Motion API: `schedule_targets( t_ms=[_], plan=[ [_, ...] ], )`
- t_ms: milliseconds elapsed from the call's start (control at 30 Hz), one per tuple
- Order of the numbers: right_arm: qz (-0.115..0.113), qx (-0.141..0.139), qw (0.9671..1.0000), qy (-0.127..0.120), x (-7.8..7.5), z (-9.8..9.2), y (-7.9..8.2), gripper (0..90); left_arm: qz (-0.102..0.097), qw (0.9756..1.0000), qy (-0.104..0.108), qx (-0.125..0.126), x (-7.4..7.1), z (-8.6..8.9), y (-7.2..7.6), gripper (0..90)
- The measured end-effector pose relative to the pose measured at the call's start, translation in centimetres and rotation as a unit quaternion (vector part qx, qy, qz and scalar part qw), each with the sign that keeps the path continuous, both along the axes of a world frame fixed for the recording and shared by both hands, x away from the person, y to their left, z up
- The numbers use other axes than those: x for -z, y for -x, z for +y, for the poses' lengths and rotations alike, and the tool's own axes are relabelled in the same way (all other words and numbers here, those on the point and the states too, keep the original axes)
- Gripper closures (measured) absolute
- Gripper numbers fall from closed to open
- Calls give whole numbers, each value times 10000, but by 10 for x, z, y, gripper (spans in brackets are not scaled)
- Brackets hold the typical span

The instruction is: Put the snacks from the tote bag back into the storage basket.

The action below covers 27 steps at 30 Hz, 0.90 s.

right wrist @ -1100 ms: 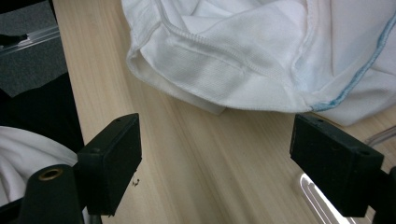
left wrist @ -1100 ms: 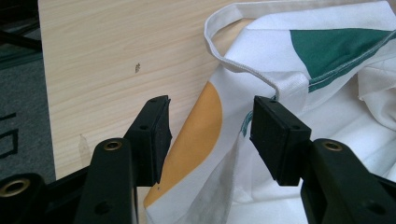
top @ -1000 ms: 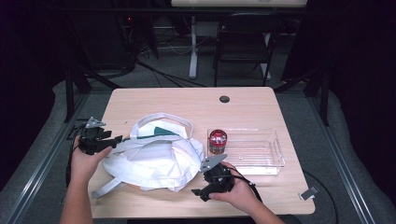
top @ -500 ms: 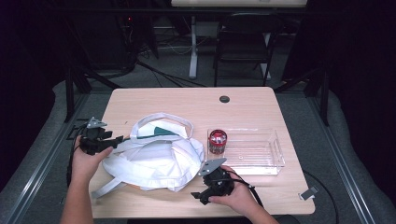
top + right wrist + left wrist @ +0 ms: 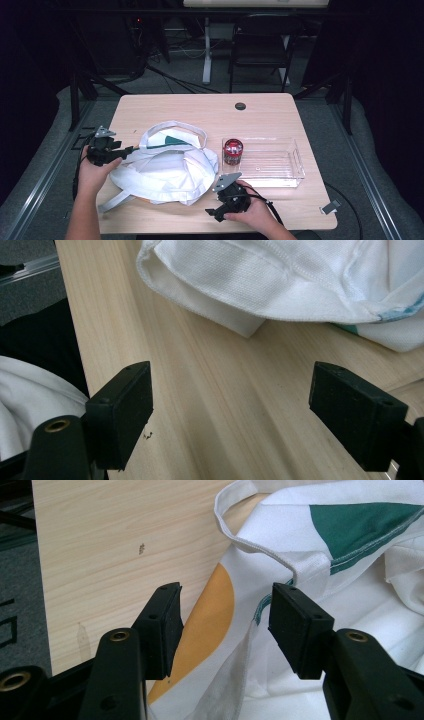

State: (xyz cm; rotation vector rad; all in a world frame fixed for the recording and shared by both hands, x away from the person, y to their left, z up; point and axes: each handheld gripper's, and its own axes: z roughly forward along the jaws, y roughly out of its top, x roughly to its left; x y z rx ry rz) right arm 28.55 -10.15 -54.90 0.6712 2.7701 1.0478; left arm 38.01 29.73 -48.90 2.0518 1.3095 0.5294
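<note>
A cloth bag (image 5: 165,167) lay on the table (image 5: 200,110), left of centre. A tray (image 5: 270,162) sat to its right, with a cup (image 5: 233,151) in the tray's left end.

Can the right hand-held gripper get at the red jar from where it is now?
Probably yes. The right hand-held gripper is open, and the red jar stands just beyond it; bare table lies between, beside the white bag.
</note>
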Motion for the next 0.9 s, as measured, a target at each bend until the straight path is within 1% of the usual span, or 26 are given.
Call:
schedule_targets(
  t_ms=[33, 100, 133, 300, 433, 533, 600, 700, 767, 800, 833, 900],
  plan=[
    [14, 40, 10000, -19, 0, 0, 0, 181, 1, 10000, -1, -2, 0, 0, 0, 470],
    [3, 11, 10000, 15, -1, -1, 0, 182, 1, 10000, -15, 9, 0, 0, 0, 470],
    [3, 45, 10000, -33, 0, -1, 0, 182, 0, 10000, -15, 10, 0, 0, 0, 469],
    [19, 5, 10000, 10, 0, -2, 0, 182, 4, 10000, -10, 4, 0, 0, 0, 469],
    [23, 34, 10000, -24, 1, -2, -1, 182, -10, 10000, -15, 3, 0, 0, -1, 469],
    [25, 8, 10000, 36, 1, -3, -1, 182, -12, 10000, -8, -1, 0, 1, -1, 469],
    [5, 11, 10000, 1, 1, -3, -1, 182, -5, 10000, -15, 8, 0, 1, -1, 469],
    [14, 33, 10000, 40, 1, -3, -1, 182, -25, 10000, -18, -3, -1, 0, 0, 469],
    [12, 29, 10000, 55, 2, -3, -1, 182, -83, 10000, 6, -33, 0, 1, -1, 468],
    [5, 62, 10000, 27, 2, -3, -1, 182, -13, 10000, -1, -17, -1, 2, -1, 468],
    [0, 29, 10000, 73, 2, -3, -1, 182, -21, 10000, -4, -15, 0, 2, -1, 468],
    [3, 47, 10000, 55, 3, -3, -1, 182, -35, 10000, 11, -24, 0, 2, -2, 468]
  ],
)
